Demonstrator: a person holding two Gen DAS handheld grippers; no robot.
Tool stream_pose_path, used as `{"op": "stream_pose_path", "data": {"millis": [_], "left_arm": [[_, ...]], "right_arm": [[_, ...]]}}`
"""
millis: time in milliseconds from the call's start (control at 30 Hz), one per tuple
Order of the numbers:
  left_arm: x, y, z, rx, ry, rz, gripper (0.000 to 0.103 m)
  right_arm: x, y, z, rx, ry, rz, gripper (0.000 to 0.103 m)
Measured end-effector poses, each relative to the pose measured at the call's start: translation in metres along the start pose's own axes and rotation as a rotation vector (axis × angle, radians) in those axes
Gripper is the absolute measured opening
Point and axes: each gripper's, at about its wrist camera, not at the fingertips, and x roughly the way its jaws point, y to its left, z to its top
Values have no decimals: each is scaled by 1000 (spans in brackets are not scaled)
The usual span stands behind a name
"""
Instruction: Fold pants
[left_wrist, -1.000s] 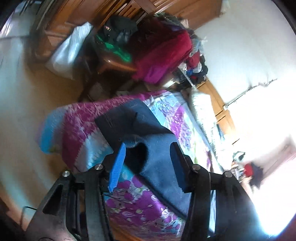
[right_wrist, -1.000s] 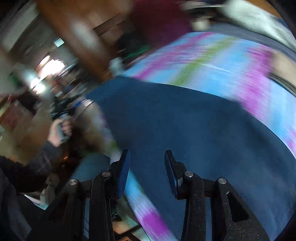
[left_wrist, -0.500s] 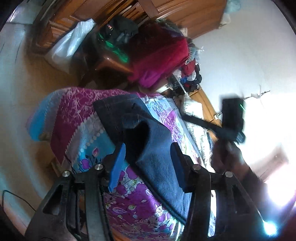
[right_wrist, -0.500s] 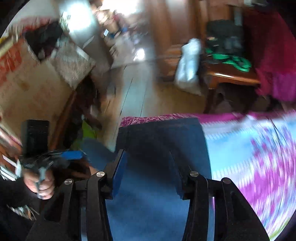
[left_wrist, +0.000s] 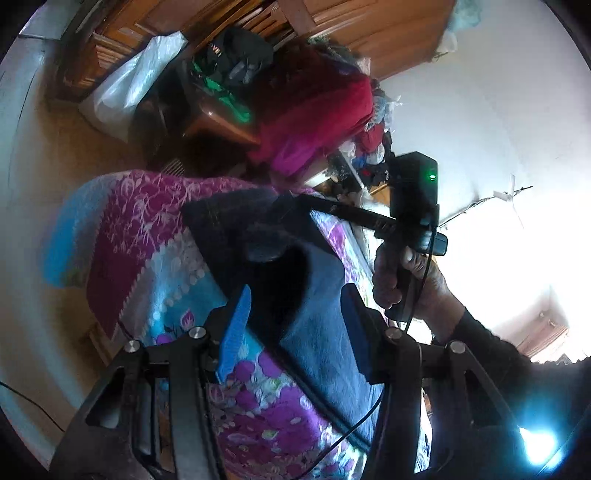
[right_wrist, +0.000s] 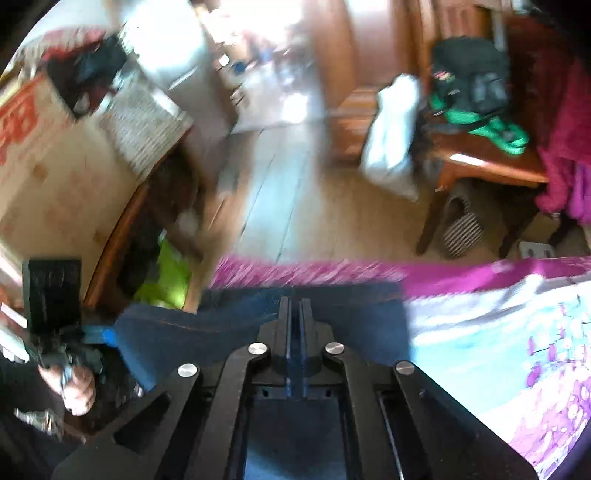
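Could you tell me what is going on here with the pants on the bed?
A person is folding dark blue pants on a floral bedspread, one handheld gripper per hand. The right gripper is shut at the far edge of the fabric. The left gripper is open over a raised fold, gripping nothing. The fold is not finished.

My pants (left_wrist: 314, 332) lie on a blanket (left_wrist: 147, 258) covering the bed. My left gripper (left_wrist: 295, 325) hovers over them near the edge. My right gripper (right_wrist: 294, 317) rests on their far end. Beyond the bed stands a table (right_wrist: 491, 166) piled with clothes.
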Motion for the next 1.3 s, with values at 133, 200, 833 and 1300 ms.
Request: {"op": "stream_pose_path", "data": {"millis": [133, 200, 833, 1300], "left_arm": [[4, 4, 3, 13, 4, 22, 52], [1, 9, 1, 1, -2, 15, 52], [-3, 15, -10, -44, -8, 22, 52], [9, 3, 3, -16, -63, 38, 52]], "right_arm": [[-4, -21, 4, 26, -17, -46, 1], [-1, -33, 13, 54, -31, -62, 1], [43, -16, -5, -40, 168, 16, 12], [-58, -55, -17, 154, -209, -203, 49]]}}
